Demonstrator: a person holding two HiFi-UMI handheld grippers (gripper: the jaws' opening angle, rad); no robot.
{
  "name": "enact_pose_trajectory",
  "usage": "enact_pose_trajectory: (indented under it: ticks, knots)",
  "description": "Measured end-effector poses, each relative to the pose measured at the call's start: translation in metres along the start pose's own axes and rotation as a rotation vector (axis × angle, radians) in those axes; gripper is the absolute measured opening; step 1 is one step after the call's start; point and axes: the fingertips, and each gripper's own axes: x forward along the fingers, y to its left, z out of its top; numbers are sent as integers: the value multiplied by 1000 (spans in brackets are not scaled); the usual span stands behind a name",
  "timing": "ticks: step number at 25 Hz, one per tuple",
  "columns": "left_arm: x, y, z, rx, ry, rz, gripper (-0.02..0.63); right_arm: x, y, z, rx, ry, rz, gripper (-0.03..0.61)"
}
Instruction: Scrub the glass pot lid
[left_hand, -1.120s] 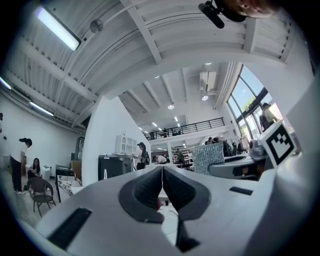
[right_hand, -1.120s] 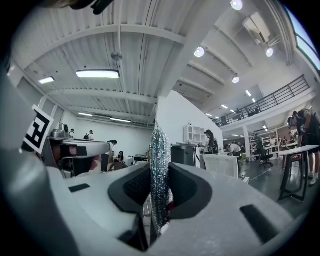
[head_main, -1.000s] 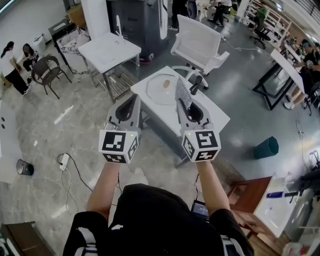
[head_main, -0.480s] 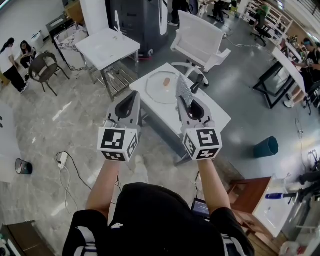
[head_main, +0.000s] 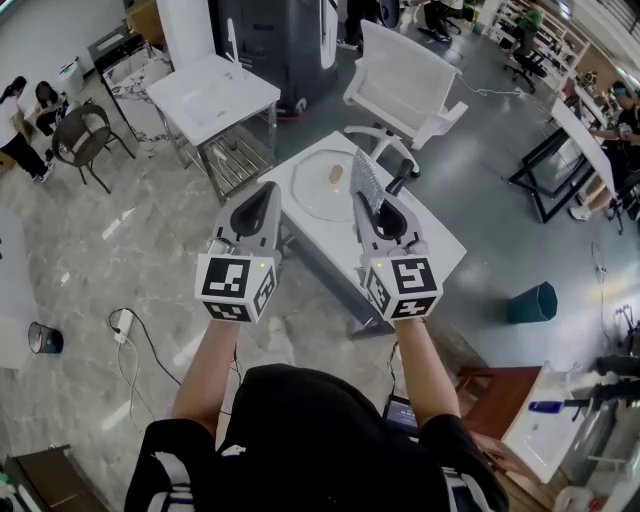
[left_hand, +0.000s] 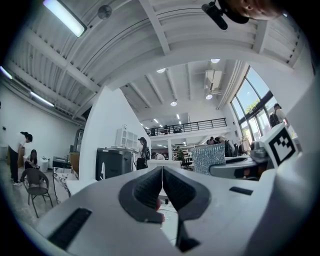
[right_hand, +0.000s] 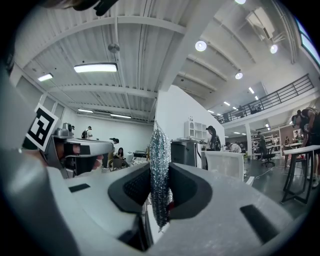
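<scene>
Chair (head_main: 405, 82) behind lid (head_main: 312, 190); likely bin (head_main: 532, 302) nearby

White office chair (head_main: 405, 85) behind table (head_main: 428, 236), teal bin (head_main: 532, 302) rt, power strip (head_main: 124, 326) on floor lt.

Head view: bright, even and sharp, with a pale sheen on the floor (head_main: 110, 225) left of the white table (head_main: 430, 240), a soft shadow under that table, and straight lines bowing toward the frame edges. Both gripper views: strong fisheye with black corners, lit by a ceiling strip lamp (right_hand: 95, 67), round spots (right_hand: 201, 46) and daylight from a tall window (left_hand: 252, 97). Surfaces nearest the lens are soft; the far background is small and slightly hazy.
</scene>
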Motion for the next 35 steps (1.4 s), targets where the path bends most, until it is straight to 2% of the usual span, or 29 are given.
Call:
enact_pose_trajectory:
  ticks: [12, 20, 28, 35]
  knots:
    - [81, 49, -4, -1, 13, -19, 6, 89, -33, 2, 18, 5, -10, 73]
    - [130, 99, -6, 16, 19, -45, 6, 160, -33, 2, 22, 24, -31, 74]
    - [170, 150, -26, -30, 45, -89, 6, 223, -33, -6, 24, 42, -70, 74]
    - [194, 182, -43, -57, 62, -118, 6, 255, -32, -16, 14, 64, -97, 74]
